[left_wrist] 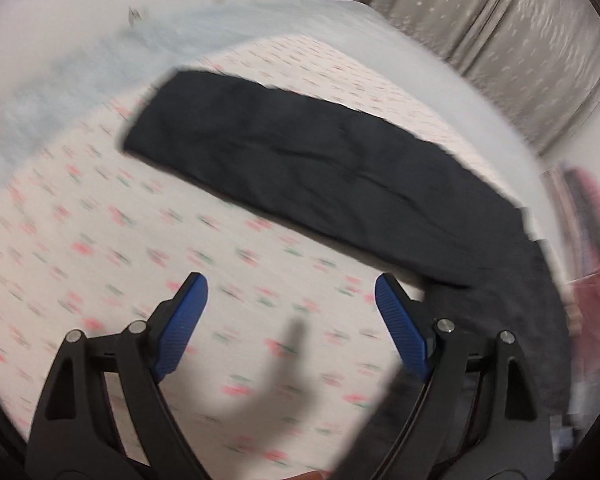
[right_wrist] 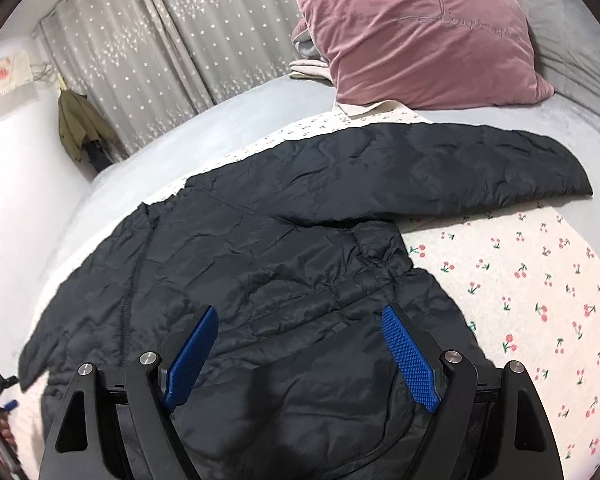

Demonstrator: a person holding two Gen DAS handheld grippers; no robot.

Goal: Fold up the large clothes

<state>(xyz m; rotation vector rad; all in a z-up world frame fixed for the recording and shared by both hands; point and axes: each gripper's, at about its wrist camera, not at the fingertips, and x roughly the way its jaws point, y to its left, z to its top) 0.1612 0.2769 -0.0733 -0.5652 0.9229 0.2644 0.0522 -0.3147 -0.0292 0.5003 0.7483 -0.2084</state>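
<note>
A black padded jacket (right_wrist: 292, 264) lies spread flat on a cherry-print sheet (right_wrist: 540, 280) on the bed. One sleeve (right_wrist: 440, 168) stretches out to the right, toward a pink pillow. My right gripper (right_wrist: 300, 312) hovers open just above the jacket's body, below the collar (right_wrist: 380, 256), with nothing pinched. In the blurred left wrist view, the other sleeve (left_wrist: 300, 160) runs slantwise across the sheet (left_wrist: 80, 240). My left gripper (left_wrist: 292, 284) is open over bare sheet, its right finger close to the jacket's edge (left_wrist: 480, 320).
A pink pillow (right_wrist: 416, 36) leans at the head of the bed on a grey cover (right_wrist: 572, 120). Grey star-print curtains (right_wrist: 160, 40) and an olive garment (right_wrist: 80, 124) hang behind. A white wall (left_wrist: 100, 0) borders the bed. A hand (right_wrist: 4, 432) shows at the lower left edge.
</note>
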